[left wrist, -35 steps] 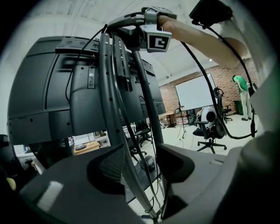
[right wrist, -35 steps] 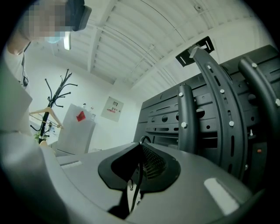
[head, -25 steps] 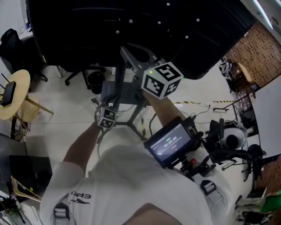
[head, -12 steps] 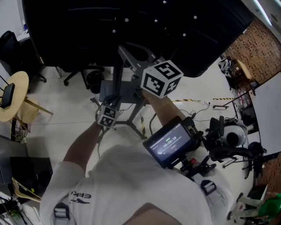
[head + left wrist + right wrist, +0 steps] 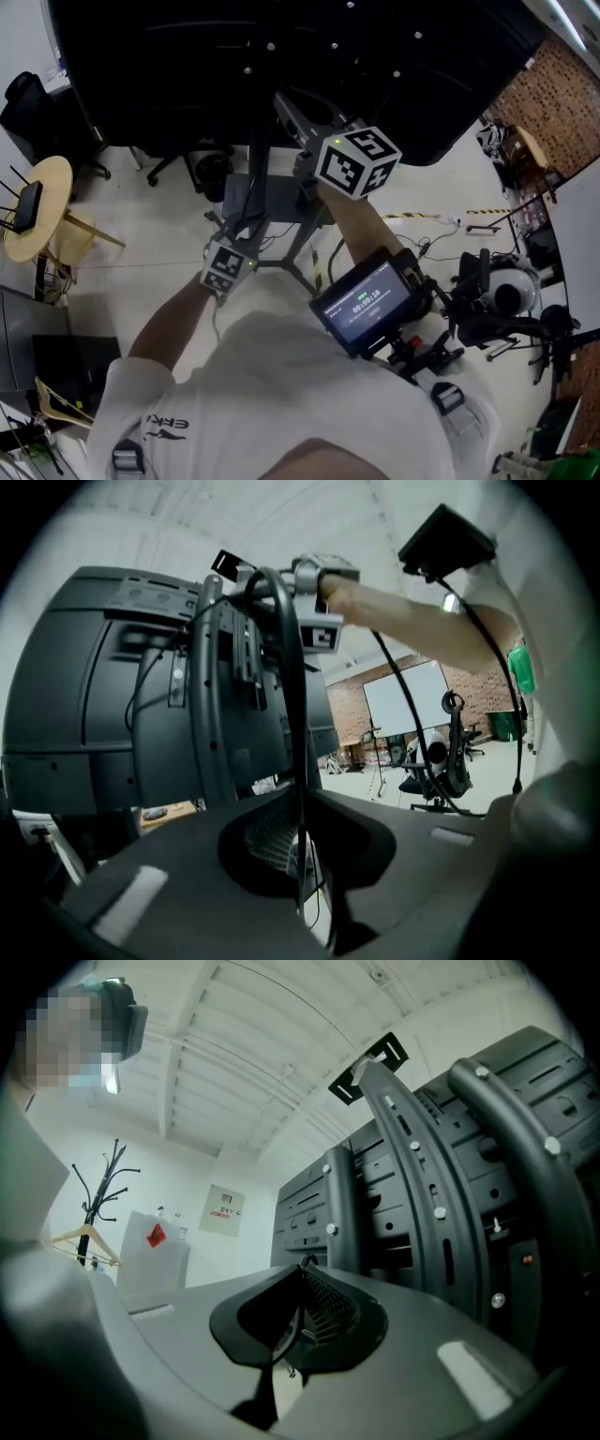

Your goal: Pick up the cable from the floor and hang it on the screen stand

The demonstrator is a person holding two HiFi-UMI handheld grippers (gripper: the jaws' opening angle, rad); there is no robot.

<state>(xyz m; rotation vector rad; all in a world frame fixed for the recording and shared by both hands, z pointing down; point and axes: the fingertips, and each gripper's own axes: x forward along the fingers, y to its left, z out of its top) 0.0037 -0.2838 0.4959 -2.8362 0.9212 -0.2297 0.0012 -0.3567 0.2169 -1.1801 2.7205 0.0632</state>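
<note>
The black cable (image 5: pixel 292 696) rises out of my left gripper (image 5: pixel 302 803), arches over the top of the screen stand (image 5: pixel 214 686) and reaches my right gripper (image 5: pixel 314 574) up there. The left jaws are closing, and the cable runs through their narrow slit. In the right gripper view, the right gripper (image 5: pixel 302 1271) is shut on the thin cable (image 5: pixel 291 1321) next to the stand's perforated arm (image 5: pixel 422 1176). In the head view, the right marker cube (image 5: pixel 359 161) sits high at the stand (image 5: pixel 267 178), and the left cube (image 5: pixel 225 267) is lower, near its legs.
The big black screen (image 5: pixel 281 66) fills the top of the head view. A round wooden table (image 5: pixel 33 206) stands at the left and an office chair base (image 5: pixel 202 169) is behind the stand. Tripods and gear (image 5: pixel 497 300) crowd the right. A small monitor (image 5: pixel 370 305) hangs at my chest.
The left marker cube has sunk a little lower and closer to me. The right cube has shifted slightly up and right beside the stand.
</note>
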